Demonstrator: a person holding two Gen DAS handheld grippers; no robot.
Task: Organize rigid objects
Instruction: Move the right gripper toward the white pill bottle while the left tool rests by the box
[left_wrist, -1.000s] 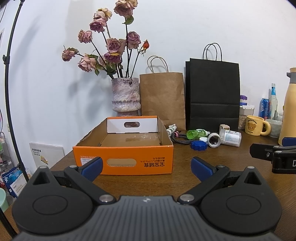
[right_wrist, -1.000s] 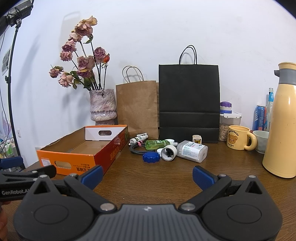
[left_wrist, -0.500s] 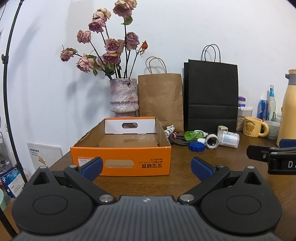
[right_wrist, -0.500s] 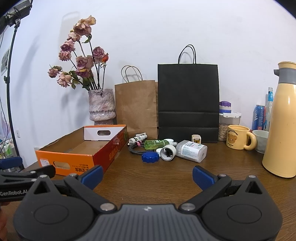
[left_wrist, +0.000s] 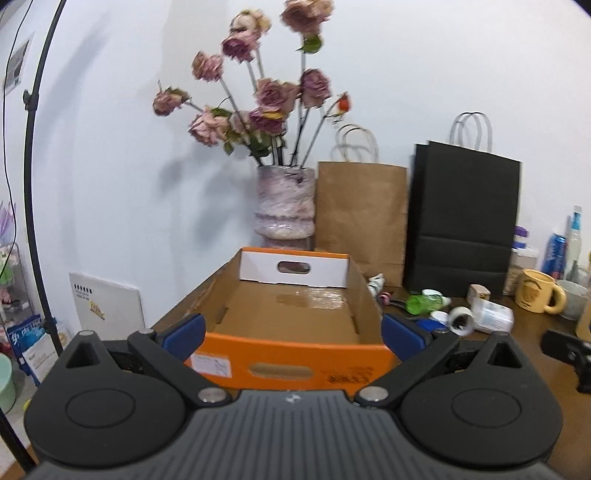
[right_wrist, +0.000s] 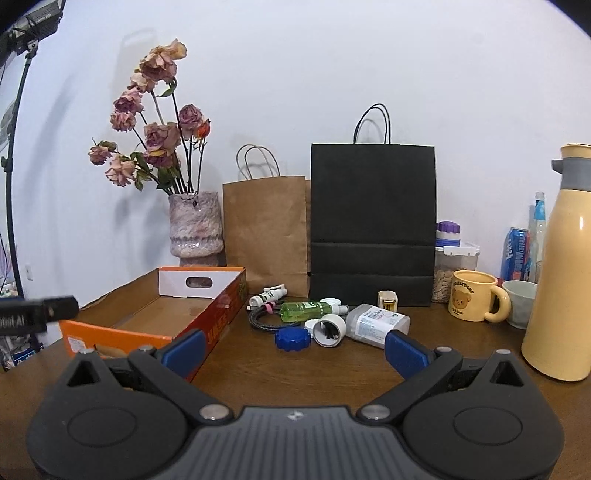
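An empty orange cardboard tray (left_wrist: 258, 362) (right_wrist: 221, 306) lies on the left of the wooden table. To its right sits a small pile: a green bottle (right_wrist: 303, 309), a white bottle (right_wrist: 376, 325), a blue cap (right_wrist: 290, 339), a white tape roll (right_wrist: 328, 330), a black cable (right_wrist: 262, 319), a small white tube (right_wrist: 271, 294) and a small white and gold box (right_wrist: 388, 300). My left gripper (left_wrist: 293, 334) is open, raised just in front of the tray's near wall. My right gripper (right_wrist: 293, 345) is open, short of the pile, holding nothing.
A vase of dried roses (right_wrist: 195, 229), a brown paper bag (right_wrist: 266, 229) and a black paper bag (right_wrist: 373, 225) stand along the wall. On the right are a yellow mug (right_wrist: 474, 301), a cream thermos (right_wrist: 561, 266), a jar and a blue can (right_wrist: 515, 254).
My left gripper has risen and moved up to the tray, now looking down into it. My right gripper has shifted slightly forward toward the pile.
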